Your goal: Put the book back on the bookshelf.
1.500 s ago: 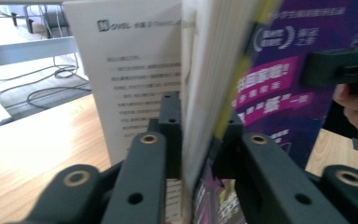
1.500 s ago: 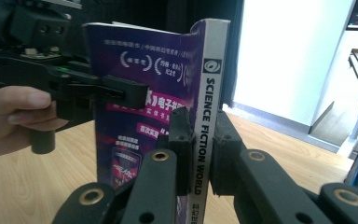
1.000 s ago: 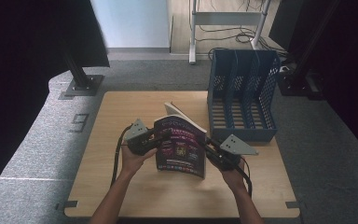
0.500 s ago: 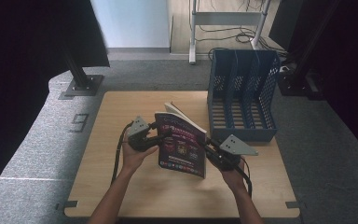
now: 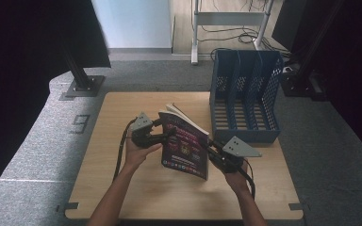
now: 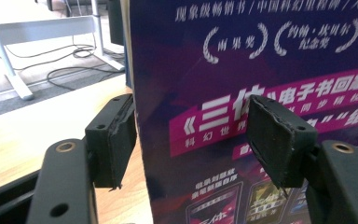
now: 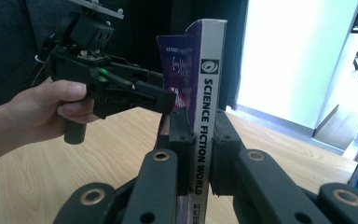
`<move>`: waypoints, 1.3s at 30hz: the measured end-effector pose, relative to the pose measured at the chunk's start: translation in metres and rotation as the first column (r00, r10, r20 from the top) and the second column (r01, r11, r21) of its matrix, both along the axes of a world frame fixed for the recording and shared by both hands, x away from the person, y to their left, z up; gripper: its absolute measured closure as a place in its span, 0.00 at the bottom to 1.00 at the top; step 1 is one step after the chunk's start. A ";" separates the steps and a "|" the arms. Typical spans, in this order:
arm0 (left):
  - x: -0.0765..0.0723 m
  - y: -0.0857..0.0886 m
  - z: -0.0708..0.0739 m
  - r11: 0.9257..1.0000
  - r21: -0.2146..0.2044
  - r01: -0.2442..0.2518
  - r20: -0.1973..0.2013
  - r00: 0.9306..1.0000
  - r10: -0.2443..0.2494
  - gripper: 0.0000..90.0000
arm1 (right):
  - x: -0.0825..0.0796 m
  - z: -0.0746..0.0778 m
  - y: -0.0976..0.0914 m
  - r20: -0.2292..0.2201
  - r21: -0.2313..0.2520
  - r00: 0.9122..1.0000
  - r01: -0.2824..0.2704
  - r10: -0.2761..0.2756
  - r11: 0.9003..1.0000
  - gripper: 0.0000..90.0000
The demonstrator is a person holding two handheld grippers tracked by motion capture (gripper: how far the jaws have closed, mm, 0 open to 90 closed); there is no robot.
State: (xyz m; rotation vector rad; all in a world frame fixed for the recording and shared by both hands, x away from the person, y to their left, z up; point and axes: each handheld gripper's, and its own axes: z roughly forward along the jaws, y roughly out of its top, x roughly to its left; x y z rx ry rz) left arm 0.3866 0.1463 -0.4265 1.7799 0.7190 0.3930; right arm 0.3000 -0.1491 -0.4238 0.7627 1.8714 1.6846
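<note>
A purple "Science Fiction World" magazine (image 5: 186,143) stands upright over the middle of the wooden table (image 5: 122,188). My right gripper (image 5: 208,147) is shut on the lower part of its spine (image 7: 209,93), with its pads (image 7: 181,140) pressed on both sides. My left gripper (image 5: 169,134) is at the magazine's other edge, and its jaws have just been opening. In the left gripper view the cover (image 6: 261,56) stands between the spread pads (image 6: 279,135), which no longer press on it. The left gripper (image 7: 168,100) also appears in the right gripper view.
A blue slotted file rack (image 5: 245,94) stands at the table's back right, close behind the right gripper. Bare tabletop lies to the left and in front. Grey carpet, a metal stand's base (image 5: 82,87) and cables lie beyond the table.
The left gripper's jaws have spread apart off the magazine's edge. The right gripper and the magazine have stayed where they were.
</note>
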 end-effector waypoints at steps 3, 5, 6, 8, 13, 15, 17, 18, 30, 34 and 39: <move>0.002 -0.002 0.001 1.000 0.002 0.020 -0.010 1.000 -0.020 0.36 | 0.000 0.000 0.001 0.003 -0.003 1.000 -0.004 0.004 1.000 0.90; 0.002 -0.003 0.001 1.000 0.003 0.019 -0.009 1.000 -0.019 0.34 | -0.001 0.000 0.001 0.004 -0.004 1.000 -0.003 0.003 1.000 0.90; 0.002 -0.003 0.001 1.000 0.001 0.020 -0.011 1.000 -0.020 0.34 | -0.001 0.000 0.001 0.004 -0.005 1.000 -0.004 0.004 1.000 0.90; 0.003 -0.002 0.001 1.000 -0.004 0.023 -0.016 1.000 -0.023 0.34 | -0.001 0.000 0.001 0.004 -0.006 1.000 -0.005 0.005 1.000 0.90; 0.003 -0.002 0.001 1.000 -0.003 0.022 -0.015 1.000 -0.022 0.35 | 0.000 0.001 0.002 0.007 -0.008 1.000 -0.010 0.010 1.000 0.90; 0.002 0.000 0.002 1.000 -0.001 0.016 -0.020 1.000 -0.016 0.39 | -0.001 0.001 0.002 0.008 -0.010 1.000 -0.013 0.013 1.000 0.90; 0.002 0.002 0.003 1.000 -0.006 0.017 -0.027 0.999 -0.017 0.43 | -0.001 0.001 0.001 0.009 -0.011 1.000 -0.018 0.018 1.000 0.90; 0.002 0.002 0.003 1.000 -0.005 0.018 -0.030 0.999 -0.018 0.45 | -0.001 0.001 0.001 0.008 -0.011 1.000 -0.020 0.020 1.000 0.90; -0.004 0.006 0.007 1.000 -0.005 0.026 -0.006 1.000 -0.026 0.82 | 0.001 0.003 0.000 -0.003 -0.044 1.000 -0.015 0.014 0.999 0.88; -0.005 0.007 0.008 0.999 -0.019 0.035 -0.005 0.999 -0.036 0.89 | 0.001 0.003 -0.001 0.001 -0.044 1.000 -0.010 0.010 0.999 0.88; -0.008 0.010 0.007 0.998 -0.037 0.047 0.002 0.999 -0.046 0.88 | -0.002 0.004 0.000 0.019 -0.052 1.000 -0.023 0.024 0.998 0.88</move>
